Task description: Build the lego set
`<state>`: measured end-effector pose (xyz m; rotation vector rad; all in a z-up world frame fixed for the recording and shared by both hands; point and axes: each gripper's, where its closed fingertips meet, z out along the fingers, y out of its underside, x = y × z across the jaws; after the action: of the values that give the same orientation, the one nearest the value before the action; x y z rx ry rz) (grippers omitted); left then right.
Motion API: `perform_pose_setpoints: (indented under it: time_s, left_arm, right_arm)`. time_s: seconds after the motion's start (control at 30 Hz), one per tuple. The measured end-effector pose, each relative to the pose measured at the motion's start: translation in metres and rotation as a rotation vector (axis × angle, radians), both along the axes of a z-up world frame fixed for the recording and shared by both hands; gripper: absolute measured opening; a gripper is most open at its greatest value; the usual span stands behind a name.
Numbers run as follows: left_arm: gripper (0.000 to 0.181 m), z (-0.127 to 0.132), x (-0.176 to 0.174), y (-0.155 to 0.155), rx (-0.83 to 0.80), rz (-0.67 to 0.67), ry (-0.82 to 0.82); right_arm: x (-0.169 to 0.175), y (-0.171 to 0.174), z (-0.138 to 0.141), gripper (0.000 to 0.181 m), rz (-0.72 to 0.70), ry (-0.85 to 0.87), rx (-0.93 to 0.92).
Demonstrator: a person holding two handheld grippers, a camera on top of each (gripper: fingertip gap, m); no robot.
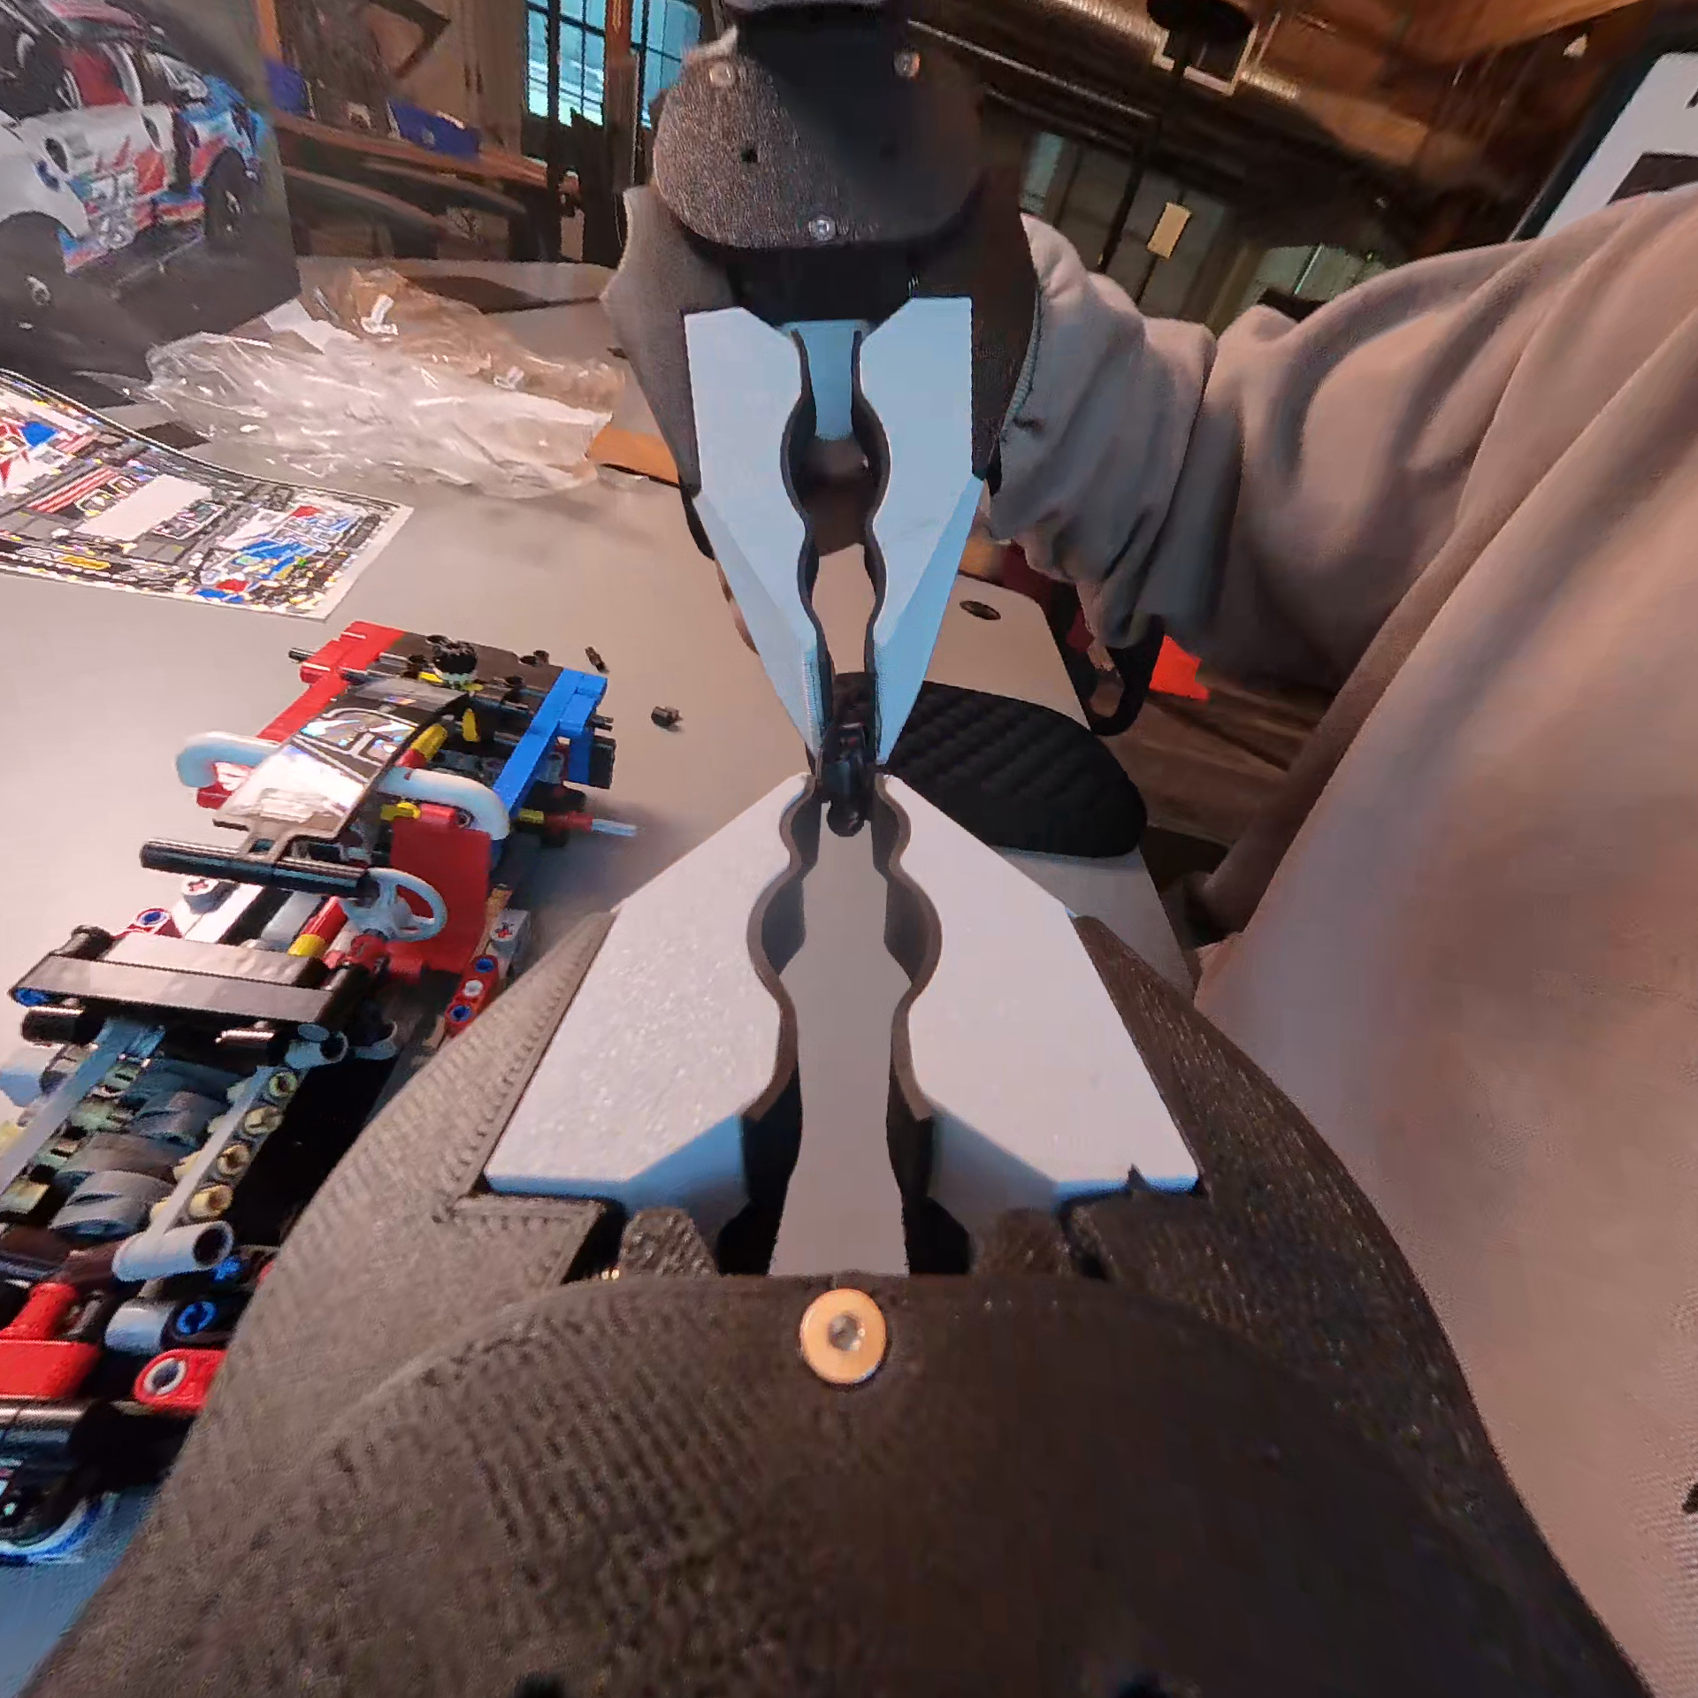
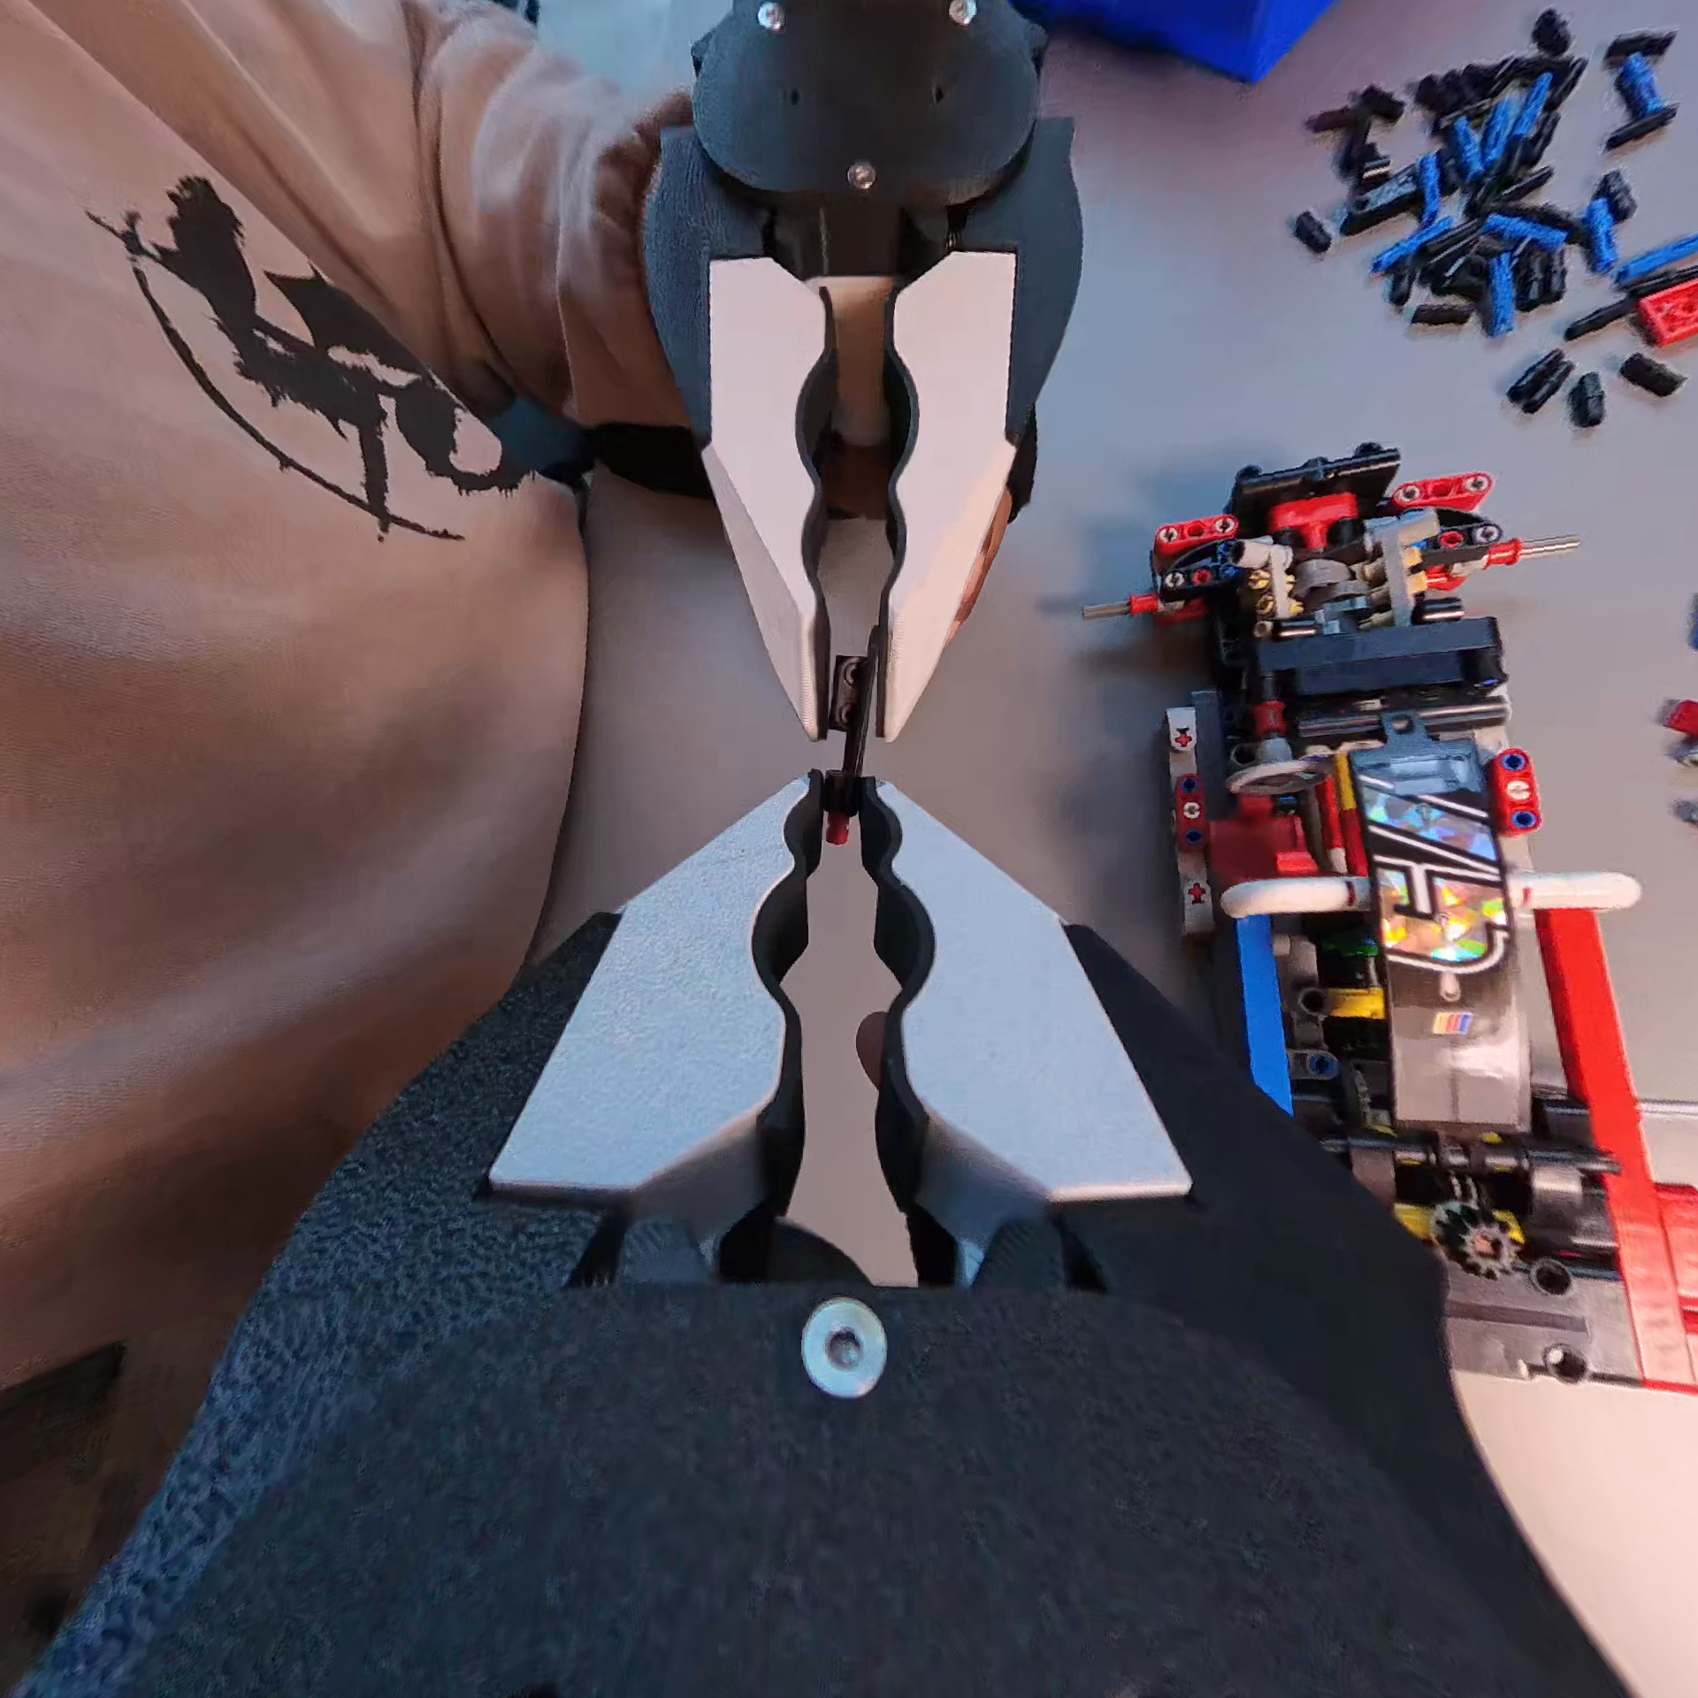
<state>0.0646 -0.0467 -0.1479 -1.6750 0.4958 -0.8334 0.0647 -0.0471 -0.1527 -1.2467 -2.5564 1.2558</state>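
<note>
**Two tongs meet tip to tip over the bench, each pinching a small part**

Left wrist view: the left tongs (image 1: pixel 843 809) are pressed nearly together at the tips, pinching a small black lego piece (image 1: pixel 845 781). The right tongs (image 1: pixel 843 707) point back at them from the far side, tips also closed on a black part, so the two pairs meet tip to tip above the grey bench (image 1: pixel 551 588). A person's beige sleeve (image 1: pixel 1332 478) fills the right of the view. On the bench, beside the left tongs, lies the half-built lego car (image 1: pixel 303 882), a chassis of red, blue and black beams with a white roll bar and a shiny stickered panel. Past it lie a sticker sheet (image 1: pixel 184 524), crumpled clear bags (image 1: pixel 386 404) and, at the far corner, the set's box (image 1: pixel 129 165) with a car pictured on it. Two tiny black pins (image 1: pixel 666 717) lie loose just past the car.

Right wrist view: the right tongs (image 2: pixel 841 804) pinch a short black pin with a red end (image 2: pixel 836 818). The left tongs (image 2: pixel 850 726) face them and grip a thin black link piece (image 2: pixel 853 698), which touches the pin between the two pairs of tips. The lego car (image 2: pixel 1397 882) lies lengthwise on the bench (image 2: pixel 1148 367), well apart from the tongs. A scatter of black and blue pins (image 2: pixel 1488 193) covers the far corner, with a blue bin (image 2: pixel 1213 28) at the edge. A beige printed shirt (image 2: pixel 276 551) fills the other side.
</note>
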Motion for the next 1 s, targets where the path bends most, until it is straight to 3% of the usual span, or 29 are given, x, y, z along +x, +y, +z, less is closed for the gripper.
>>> perform_pose_setpoints:
  time_s: [0.43,0.57,0.83,1.0]
  left_arm:
    - [0.005,-0.019,0.012,-0.006,-0.164,-0.11,-0.049]
    - [0.005,-0.021,0.008,-0.003,-0.16,-0.074,-0.027]
    - [0.005,0.009,-0.023,0.003,-0.113,0.005,-0.279]
    - [0.004,0.012,-0.028,0.005,-0.166,-0.004,-0.404]
  right_arm:
    - [0.011,-0.002,-0.015,0.006,0.164,-0.079,0.175]
    - [0.007,0.001,-0.016,0.006,0.173,-0.066,0.21]
    - [-0.029,0.011,0.025,0.011,-0.046,0.343,-0.021]
    - [-0.031,0.015,0.03,0.022,-0.126,0.672,0.085]
